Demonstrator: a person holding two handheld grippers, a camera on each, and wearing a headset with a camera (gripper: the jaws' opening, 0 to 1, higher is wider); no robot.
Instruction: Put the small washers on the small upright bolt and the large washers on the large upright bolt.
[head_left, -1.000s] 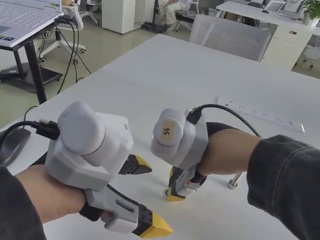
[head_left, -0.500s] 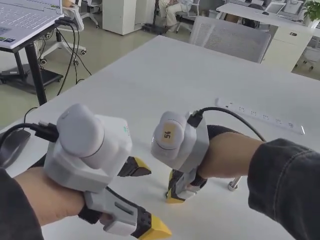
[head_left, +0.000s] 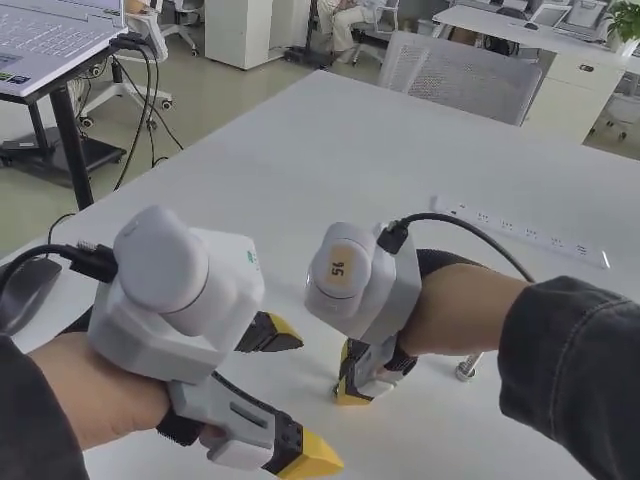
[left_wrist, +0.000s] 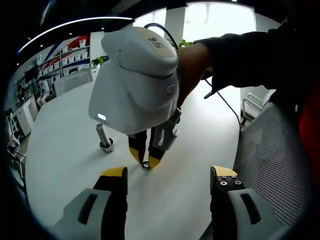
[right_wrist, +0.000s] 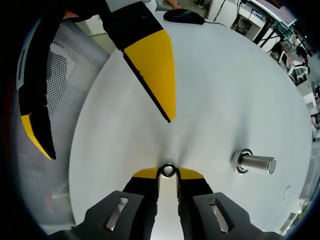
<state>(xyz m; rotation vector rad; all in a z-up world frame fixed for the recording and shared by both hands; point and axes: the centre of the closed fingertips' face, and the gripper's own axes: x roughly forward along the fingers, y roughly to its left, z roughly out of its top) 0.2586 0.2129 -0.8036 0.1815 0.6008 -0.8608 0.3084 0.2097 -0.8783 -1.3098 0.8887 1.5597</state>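
Washer clenched by just the tips of the right gripper's jaws on the counter — it may slip when lifted; left gripper's jaws spread, empty.

White table; power strip on it; mesh chair behind; laptop left.

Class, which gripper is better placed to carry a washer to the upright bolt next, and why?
Right. The right gripper is shut on a washer at the tabletop, with the upright bolt close beside it. The left gripper hangs open, holding nothing.
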